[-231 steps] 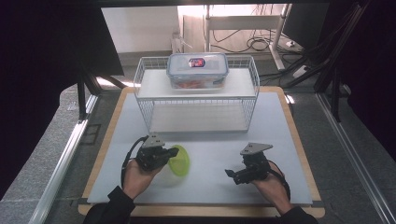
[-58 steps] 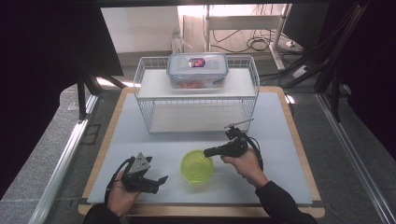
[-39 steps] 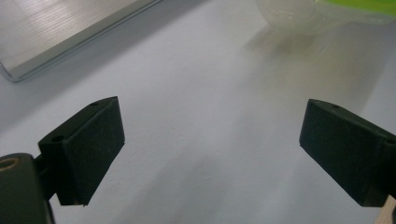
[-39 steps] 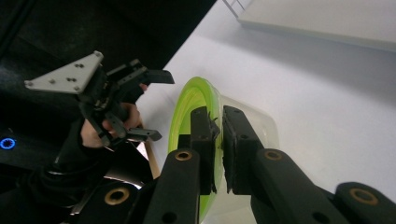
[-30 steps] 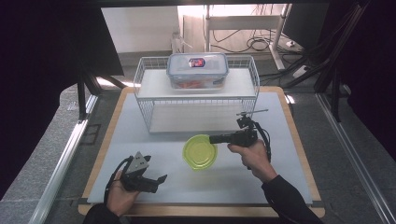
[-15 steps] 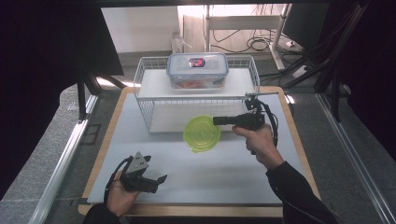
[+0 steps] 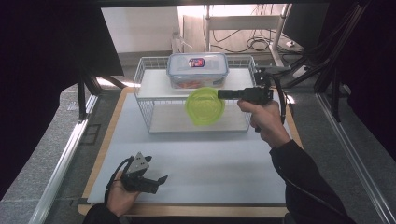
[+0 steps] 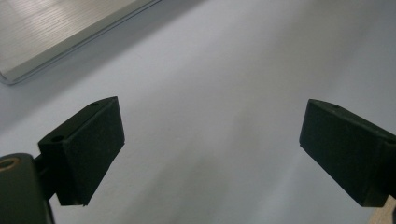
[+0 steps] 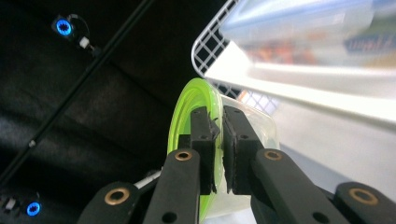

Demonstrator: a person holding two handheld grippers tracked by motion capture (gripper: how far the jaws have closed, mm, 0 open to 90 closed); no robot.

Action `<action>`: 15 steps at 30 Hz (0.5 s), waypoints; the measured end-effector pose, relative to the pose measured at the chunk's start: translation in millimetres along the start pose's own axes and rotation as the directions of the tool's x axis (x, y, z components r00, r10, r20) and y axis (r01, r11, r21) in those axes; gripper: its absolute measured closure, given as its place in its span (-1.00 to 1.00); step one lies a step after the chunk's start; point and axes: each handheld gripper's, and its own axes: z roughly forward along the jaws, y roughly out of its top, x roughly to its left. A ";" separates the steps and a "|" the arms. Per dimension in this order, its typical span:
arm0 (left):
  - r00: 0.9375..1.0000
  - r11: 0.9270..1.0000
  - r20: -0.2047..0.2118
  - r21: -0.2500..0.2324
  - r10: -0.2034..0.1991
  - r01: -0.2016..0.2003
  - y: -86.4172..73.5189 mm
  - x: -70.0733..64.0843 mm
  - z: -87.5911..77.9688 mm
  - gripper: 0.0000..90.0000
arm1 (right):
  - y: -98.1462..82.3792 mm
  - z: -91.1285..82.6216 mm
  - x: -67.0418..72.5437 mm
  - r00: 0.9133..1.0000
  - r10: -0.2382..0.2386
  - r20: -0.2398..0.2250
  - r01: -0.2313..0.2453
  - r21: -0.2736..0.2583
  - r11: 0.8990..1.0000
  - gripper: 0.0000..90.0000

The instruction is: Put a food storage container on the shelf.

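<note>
Green bowl (image 7: 205,105) pinched at its rim by right tool (image 7: 223,94), held on edge in front of the wire rack (image 7: 148,122).
Probably clear of the rack. Left tool (image 7: 159,182) spread wide, low over the worktop (image 7: 219,163).

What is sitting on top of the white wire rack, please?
A clear lidded food box with a blue rim stands on the wire rack's top shelf. Something orange shows inside; the green-lidded container, held in front, covers its lower edge.

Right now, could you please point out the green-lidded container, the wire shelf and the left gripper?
green-lidded container (image 7: 204,105), high view, middle of its lid
wire shelf (image 7: 144,91), high view, left wire wall
left gripper (image 7: 159,183), high view, between its fingertips
</note>
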 end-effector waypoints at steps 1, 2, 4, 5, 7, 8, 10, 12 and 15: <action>1.000 1.000 0.002 0.002 0.001 -0.001 0.1 0.0 0.2 -0.86 | 2.7 -0.9 1.0 1.000 0.001 0.003 -0.001 -0.006 1.000 0.87; 1.000 1.000 0.004 0.003 0.001 -0.001 0.1 -0.1 0.3 -0.86 | 7.3 -1.9 2.3 1.000 0.003 0.000 -0.003 -0.014 1.000 0.87; 1.000 1.000 0.006 0.001 -0.001 0.001 0.1 -0.4 0.7 -0.85 | 13.5 -3.5 4.6 1.000 0.010 0.001 -0.010 -0.025 1.000 0.87; 1.000 1.000 0.005 0.000 -0.001 0.001 0.2 -0.4 0.5 -0.86 | 17.3 -4.3 5.9 1.000 0.009 0.004 -0.009 -0.031 0.999 0.87; 1.000 1.000 0.006 -0.005 -0.006 0.006 0.1 0.1 0.2 -0.86 | 25.0 -5.8 8.3 1.000 0.016 0.007 -0.015 -0.048 0.999 0.87; 1.000 1.000 0.008 -0.006 -0.009 0.009 0.0 0.6 0.2 -0.86 | 29.3 -6.4 9.4 1.000 0.017 0.009 -0.016 -0.055 0.998 0.87; 1.000 1.000 0.007 -0.004 -0.010 0.010 -0.1 0.6 0.1 -0.86 | 37.8 -7.6 11.4 1.000 0.024 0.013 -0.023 -0.071 0.997 0.87; 1.000 1.000 0.008 -0.003 -0.009 0.009 0.0 0.4 0.2 -0.86 | 47.5 -7.8 14.1 0.999 0.021 0.026 -0.019 -0.088 0.996 0.87; 1.000 1.000 0.011 -0.002 -0.006 0.006 0.0 0.0 0.8 -0.86 | 59.6 -6.1 17.6 0.999 0.013 0.042 -0.008 -0.113 0.994 0.87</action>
